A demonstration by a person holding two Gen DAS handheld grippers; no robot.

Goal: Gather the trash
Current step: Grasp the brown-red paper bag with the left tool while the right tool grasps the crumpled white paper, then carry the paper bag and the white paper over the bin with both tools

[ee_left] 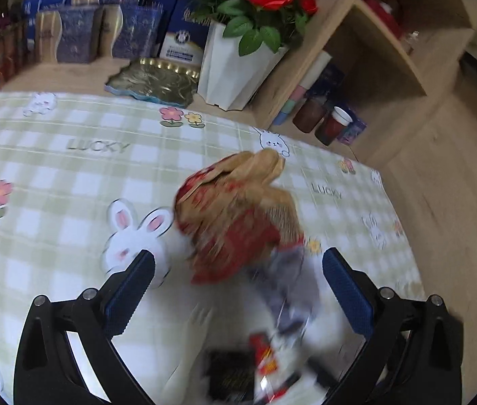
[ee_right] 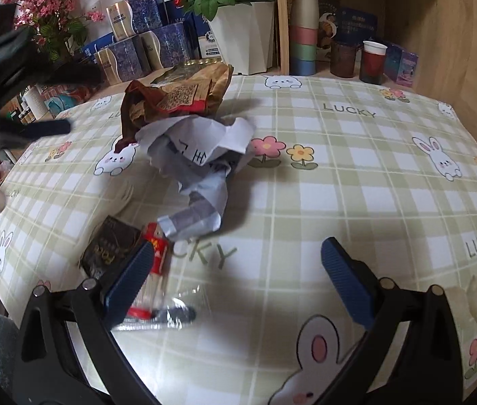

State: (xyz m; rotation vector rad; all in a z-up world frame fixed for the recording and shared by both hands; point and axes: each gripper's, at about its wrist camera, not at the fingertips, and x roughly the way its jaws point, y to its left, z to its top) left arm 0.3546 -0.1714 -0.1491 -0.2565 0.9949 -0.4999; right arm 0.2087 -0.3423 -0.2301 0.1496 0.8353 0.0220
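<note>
The left gripper (ee_left: 238,266) stands wide open with nothing between its two blue pads (ee_left: 130,290), hanging over the trash, which is blurred in its view. The right gripper (ee_right: 238,266) is wide open too and holds nothing; its left pad (ee_right: 130,283) lies in front of a clear wrapper (ee_right: 157,290) with a red band, though whether it touches the wrapper cannot be told. Four pieces of trash lie on the table, close together: that wrapper nearest, a small black packet (ee_right: 108,248) just beside it, a crumpled white paper (ee_right: 201,165) with dark writing in the middle, and a brown-and-red bag (ee_right: 177,99) farthest back, touching the paper. From the left wrist the bag (ee_left: 235,216) is foremost between the pads, the paper (ee_left: 289,290) under it — the packet (ee_left: 230,376) sits at the bottom edge. All rest on a green checked cloth (ee_right: 356,182) printed with rabbits, flowers and LUCKY. Behind stands one white pot (ee_right: 248,37) of red roses, several blue boxes (ee_right: 157,47) and, in a shelf niche, one stack of cups (ee_right: 302,30) and two dark cups (ee_right: 356,59).
</note>
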